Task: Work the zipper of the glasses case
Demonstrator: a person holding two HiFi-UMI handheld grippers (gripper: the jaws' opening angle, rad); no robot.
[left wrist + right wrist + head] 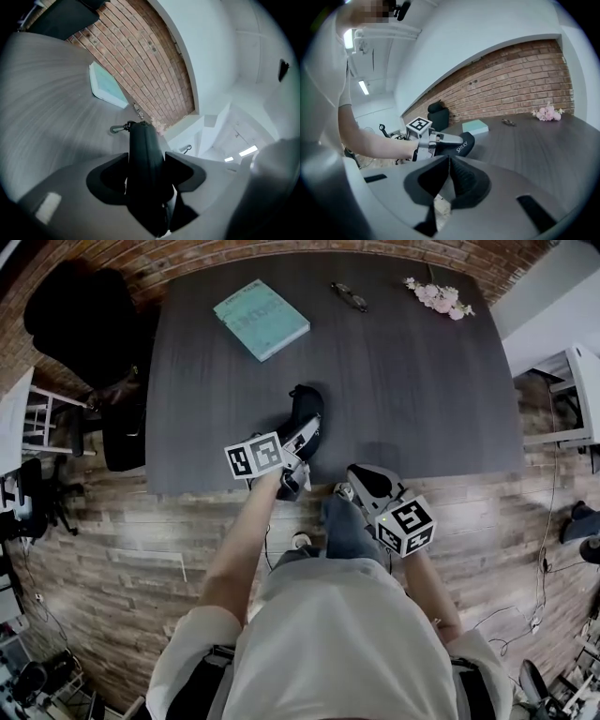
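Risks first. With the right gripper [449, 180] shut tight on nothing and hanging off the front edge of the table [422, 409], could easily miss the zipper pull altogether (no pull to be made out in any view, only a small metal clip [119, 127] at the case's far end). Might pinch fabric instead of the tab if brought in without a clear look. Could also drag the black glasses case [305, 407] out of the left gripper [146, 174] with a tug along the zipper line, held as it is by the near end only, most of the length jutting forward free. May twist or tip under a sideways pull for the same reason. Little danger to the teal book [261, 318], the spectacles [349, 296] or the pink flowers [439, 298], all well apart at the table's far side.

Pose next. Clamps the case with the left gripper, pads pressed on both broad sides, case on edge and pointing away over the tabletop near the front edge; resting on the wood or lifted just clear, hard to say. Reaches in with a bare left forearm, nearly straight, marker cube uppermost. Holds the right gripper lower and nearer the body, right of the case and apart from it, closed jaws angled toward the table.
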